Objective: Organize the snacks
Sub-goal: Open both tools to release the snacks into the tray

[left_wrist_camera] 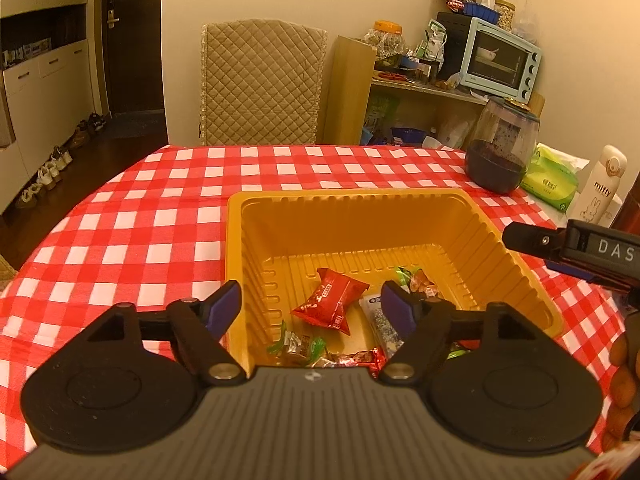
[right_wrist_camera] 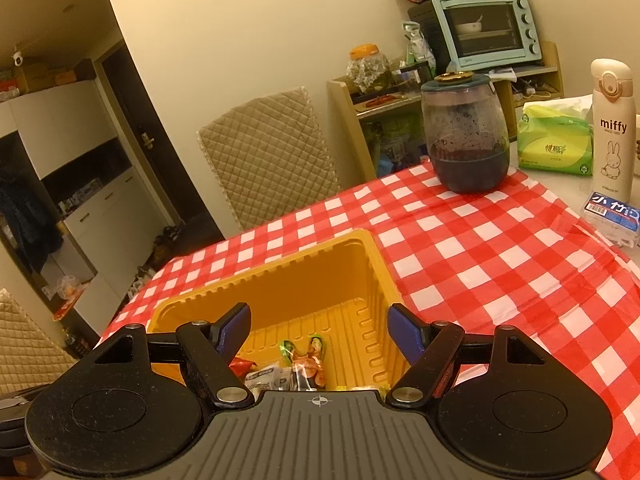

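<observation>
Left claw (left_wrist_camera: pixel 312 306) and right claw (right_wrist_camera: pixel 319 326) both gape, gripping nothing, low in frame over the yellow tray (left_wrist_camera: pixel 344 200) of wrapped snacks (left_wrist_camera: pixel 330 306) on the checkered desk (left_wrist_camera: pixel 140 216).

White flask (right_wrist_camera: pixel 611 128): "miffy". Right gripper (left_wrist_camera: pixel 576 250) body: letters "DAS", cut off at frame edge. Other labels illegible.

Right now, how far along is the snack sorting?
Done: several wrapped snacks, including a red packet, lie in the yellow tray. In hand: nothing; the left claw and right claw are both open over it. Left: no loose snacks show on the checked tablecloth.
</observation>
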`<state>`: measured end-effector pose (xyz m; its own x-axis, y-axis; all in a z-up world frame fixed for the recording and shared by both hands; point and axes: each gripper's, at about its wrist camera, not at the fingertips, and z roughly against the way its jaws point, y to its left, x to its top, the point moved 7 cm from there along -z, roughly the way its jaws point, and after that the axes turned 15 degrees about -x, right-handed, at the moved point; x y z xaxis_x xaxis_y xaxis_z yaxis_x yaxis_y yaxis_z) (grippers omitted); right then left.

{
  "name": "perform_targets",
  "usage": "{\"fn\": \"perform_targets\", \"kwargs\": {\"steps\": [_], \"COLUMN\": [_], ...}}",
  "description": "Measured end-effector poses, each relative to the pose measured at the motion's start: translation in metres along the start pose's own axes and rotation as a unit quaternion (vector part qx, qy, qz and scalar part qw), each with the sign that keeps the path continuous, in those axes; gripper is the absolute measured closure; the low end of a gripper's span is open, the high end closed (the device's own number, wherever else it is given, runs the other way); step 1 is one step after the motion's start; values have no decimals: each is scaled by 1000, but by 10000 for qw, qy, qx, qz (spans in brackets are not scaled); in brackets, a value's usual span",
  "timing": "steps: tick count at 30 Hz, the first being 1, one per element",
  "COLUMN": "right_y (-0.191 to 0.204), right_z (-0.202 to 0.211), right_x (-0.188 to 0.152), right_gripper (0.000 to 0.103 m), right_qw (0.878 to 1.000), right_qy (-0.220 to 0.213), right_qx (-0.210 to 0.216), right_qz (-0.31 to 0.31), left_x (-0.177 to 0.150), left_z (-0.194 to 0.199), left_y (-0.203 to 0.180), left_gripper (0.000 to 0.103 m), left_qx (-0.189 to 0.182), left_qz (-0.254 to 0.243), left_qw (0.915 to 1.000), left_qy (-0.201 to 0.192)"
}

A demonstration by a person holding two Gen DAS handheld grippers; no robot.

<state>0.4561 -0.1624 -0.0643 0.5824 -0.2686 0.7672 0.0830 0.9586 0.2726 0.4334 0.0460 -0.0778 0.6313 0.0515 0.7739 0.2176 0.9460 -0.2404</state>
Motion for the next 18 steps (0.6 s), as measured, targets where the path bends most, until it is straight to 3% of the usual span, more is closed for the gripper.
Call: {"fn": "perform_targets", "kwargs": {"steps": [10,18], "right_y": [-3,-10], "right_z": [6,21], "right_x": [-4,-16], "right_gripper": [28,28], "right_qw": [9999,9992], "right_qy": [7,28], "right_qx": [-76,-193], "right_qz": [145,350], "left_x": [-5,-22], "left_z": [11,21], "left_y": [1,-10], "left_gripper": [3,0], "left_qx": [274,142], "left_qz": [-181,-208], "left_qw": [9995,9996], "left_qy": [-30,91]}}
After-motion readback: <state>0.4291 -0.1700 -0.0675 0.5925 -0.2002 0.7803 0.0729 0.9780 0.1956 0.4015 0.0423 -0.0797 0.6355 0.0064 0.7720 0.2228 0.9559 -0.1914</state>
